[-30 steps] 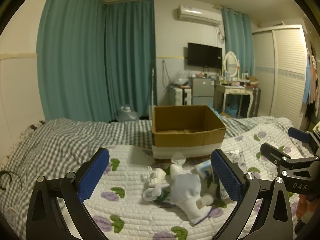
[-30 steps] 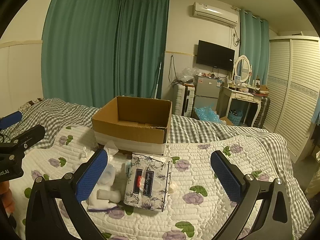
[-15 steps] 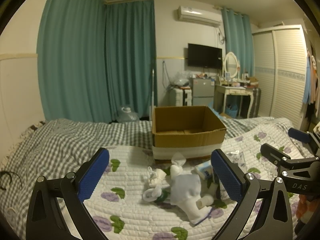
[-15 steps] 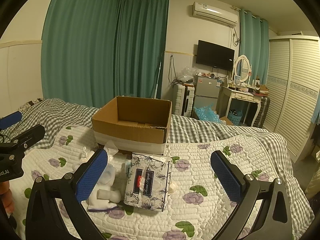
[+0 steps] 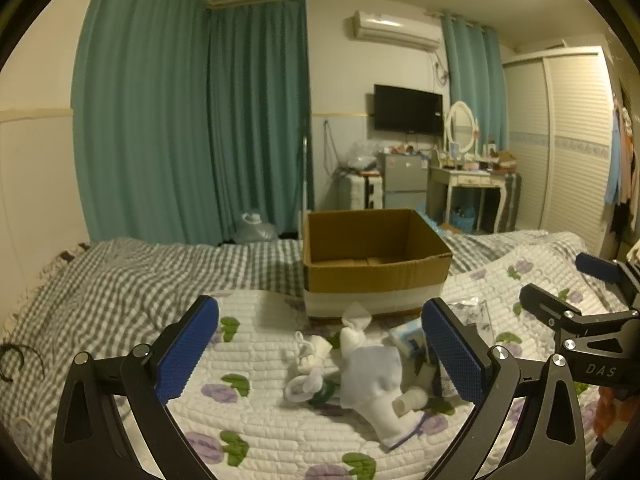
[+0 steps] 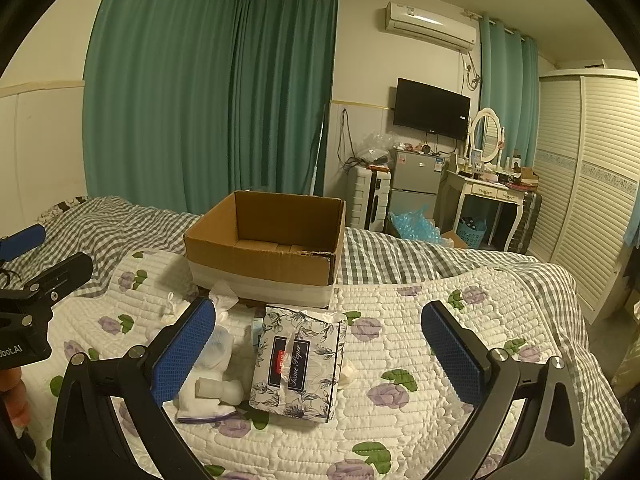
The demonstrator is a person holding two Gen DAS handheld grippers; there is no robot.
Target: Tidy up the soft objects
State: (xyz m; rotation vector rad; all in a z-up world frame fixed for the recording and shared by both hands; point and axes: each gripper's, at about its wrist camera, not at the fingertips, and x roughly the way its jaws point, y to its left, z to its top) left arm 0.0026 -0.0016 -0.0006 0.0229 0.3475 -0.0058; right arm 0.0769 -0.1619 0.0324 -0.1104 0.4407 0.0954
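boxes – 1 cardboard box (image 6: pixel 264 240) | tissue packs – 1 tissue pack (image 6: pixel 298 364) | tools – 2

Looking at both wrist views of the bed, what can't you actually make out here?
- Cardboard box floor: its near wall hides most of it in both views.
- Tissue pack in the left view: mostly behind the left tongs' finger.
- White socks in the right view: partly behind the right tongs' finger.
- Small items on the dresser: too small.
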